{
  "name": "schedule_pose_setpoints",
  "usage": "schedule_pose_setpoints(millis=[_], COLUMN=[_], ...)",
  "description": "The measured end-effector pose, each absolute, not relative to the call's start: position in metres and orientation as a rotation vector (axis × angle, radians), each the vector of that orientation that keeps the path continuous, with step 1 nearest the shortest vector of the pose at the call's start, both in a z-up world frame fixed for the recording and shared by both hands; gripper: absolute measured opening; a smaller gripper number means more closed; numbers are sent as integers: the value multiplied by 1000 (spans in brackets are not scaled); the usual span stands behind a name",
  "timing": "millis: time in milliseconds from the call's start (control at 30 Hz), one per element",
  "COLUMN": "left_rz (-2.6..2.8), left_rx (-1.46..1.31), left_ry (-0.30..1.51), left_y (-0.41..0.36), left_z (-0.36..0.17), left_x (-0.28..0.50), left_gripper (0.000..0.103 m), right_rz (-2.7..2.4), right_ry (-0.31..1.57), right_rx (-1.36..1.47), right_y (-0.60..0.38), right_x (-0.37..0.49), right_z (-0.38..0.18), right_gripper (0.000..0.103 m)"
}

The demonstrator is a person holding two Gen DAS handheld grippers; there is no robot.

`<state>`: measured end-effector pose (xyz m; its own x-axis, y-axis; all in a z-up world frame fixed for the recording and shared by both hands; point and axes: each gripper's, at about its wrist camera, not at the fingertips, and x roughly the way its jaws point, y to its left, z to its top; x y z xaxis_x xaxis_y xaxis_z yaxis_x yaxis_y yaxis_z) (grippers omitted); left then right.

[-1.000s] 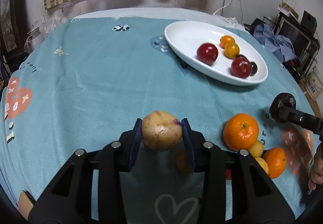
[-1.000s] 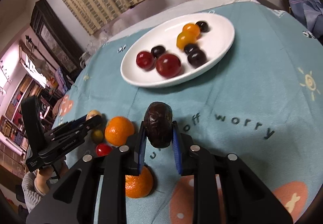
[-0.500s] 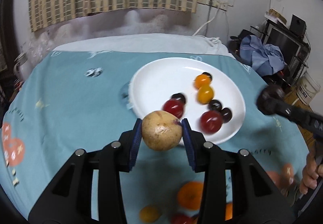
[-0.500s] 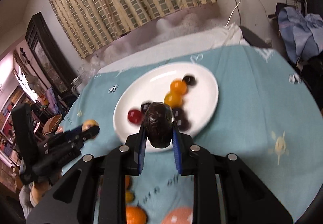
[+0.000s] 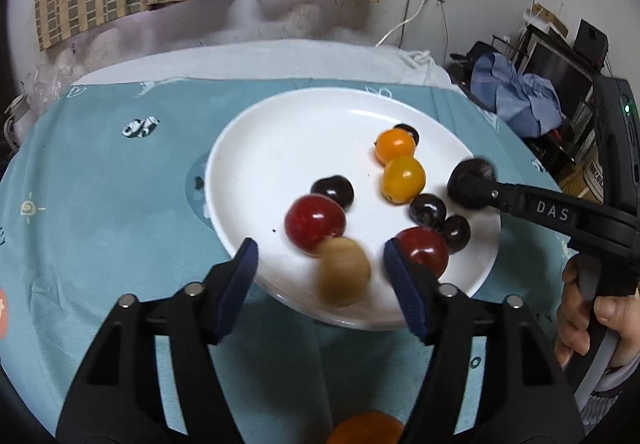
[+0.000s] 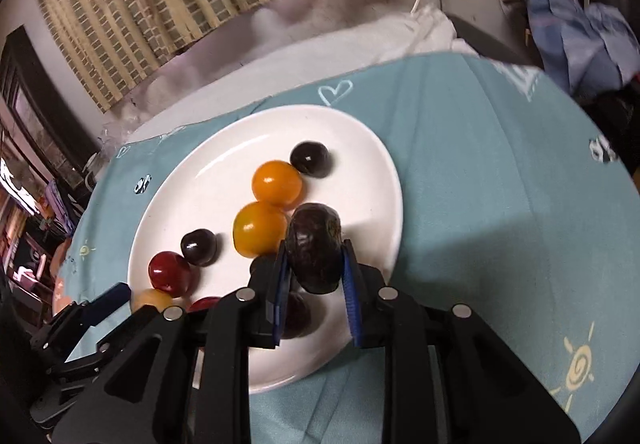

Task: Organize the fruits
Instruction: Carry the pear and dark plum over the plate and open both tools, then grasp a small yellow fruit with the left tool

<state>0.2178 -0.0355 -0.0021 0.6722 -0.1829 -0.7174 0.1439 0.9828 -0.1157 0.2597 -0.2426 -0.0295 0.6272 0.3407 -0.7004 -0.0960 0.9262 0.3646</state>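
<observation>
Item: tan fruit [image 5: 344, 271], blurred, loose between my left claw [image 5: 320, 276] pads as its jaws are opening, over the near edge of the white plate [image 5: 260, 172], I judge to drop it among the fruit there. Item: dark wrinkled fruit [image 6: 315, 252], clamped in my right claw [image 6: 315, 286], above the plate's near right side, awaiting release. Beyond: red, yellow and dark fruits. Only the left view shows an orange fruit [image 5: 366, 428] under the claw, off the plate.

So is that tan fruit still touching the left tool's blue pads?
Apart. The left wrist view shows the blurred tan fruit over the white plate with clear gaps to both pads of the opening left tool.
</observation>
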Motion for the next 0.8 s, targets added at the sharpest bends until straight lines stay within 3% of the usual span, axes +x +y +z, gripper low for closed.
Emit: schedule_pose_setpoints(millis=[267,467,533,567,600,800], left_rz=[-152,-110,-94,-85,-64,-28], left_rx=[-14,-57,-92,-105,-118,-118], left_ry=[759,743,740,737,735,769], left_y=[-28,6,21,28,36,50], left_z=[15,17,16,13,9,-12], left_x=[192,152,134,124,109,66], left_gripper=[76,76,79,85,88,90], right_rz=[278,336,349,352,349,386], right_ry=[767,739,723,716,695,705], right_rx=[281,253,247,248,260,321], right_y=[-242,-236,-238,-239,-242,-250], right_x=[234,189,166,157,143,100], right_z=[-2,8,4,3,0,-16], right_gripper=[27,27,36,55,61,61])
